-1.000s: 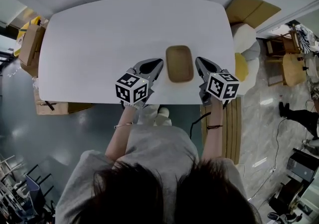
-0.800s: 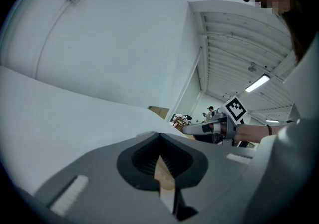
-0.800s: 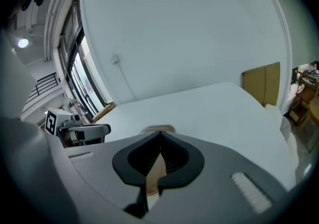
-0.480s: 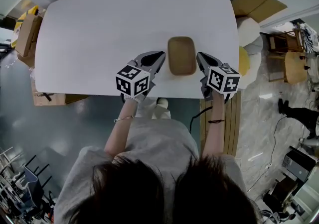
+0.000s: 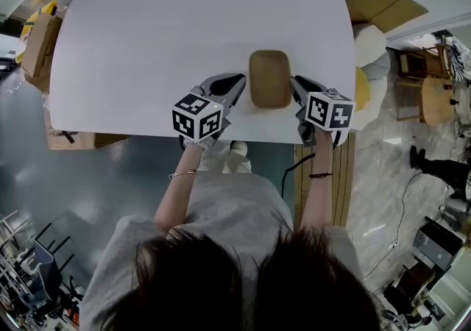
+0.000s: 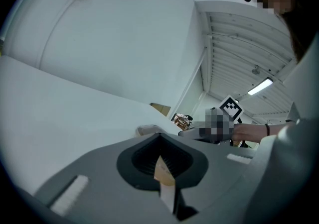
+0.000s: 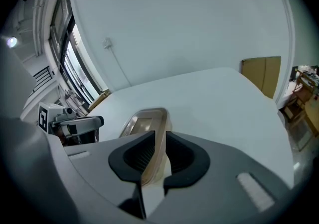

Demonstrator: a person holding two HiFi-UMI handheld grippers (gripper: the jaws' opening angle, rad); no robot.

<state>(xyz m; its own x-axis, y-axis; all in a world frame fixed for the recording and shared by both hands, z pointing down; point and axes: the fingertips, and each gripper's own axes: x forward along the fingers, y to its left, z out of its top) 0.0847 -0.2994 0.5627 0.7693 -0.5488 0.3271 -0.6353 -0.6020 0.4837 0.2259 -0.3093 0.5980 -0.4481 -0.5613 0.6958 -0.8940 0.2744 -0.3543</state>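
A shallow brown tray (image 5: 269,78) lies on the white table (image 5: 184,28) near its front edge. My right gripper (image 5: 296,85) is at the tray's right side. In the right gripper view the tray (image 7: 144,121) has its near rim running between the jaws, and my right gripper (image 7: 158,138) is shut on that rim. My left gripper (image 5: 237,85) rests just left of the tray, apart from it. In the left gripper view my left gripper (image 6: 160,141) is shut with nothing held, and the tray (image 6: 148,129) shows small just beyond it.
Cardboard boxes stand off the table's left end (image 5: 40,43) and past its far right corner (image 5: 383,2). A white and yellow object (image 5: 366,87) sits beside the right edge, with wooden slats (image 5: 324,182) on the floor below it.
My right gripper has moved left onto the tray's right rim, and its jaws, shut and empty before, now have the rim between them. The left gripper has hardly moved.
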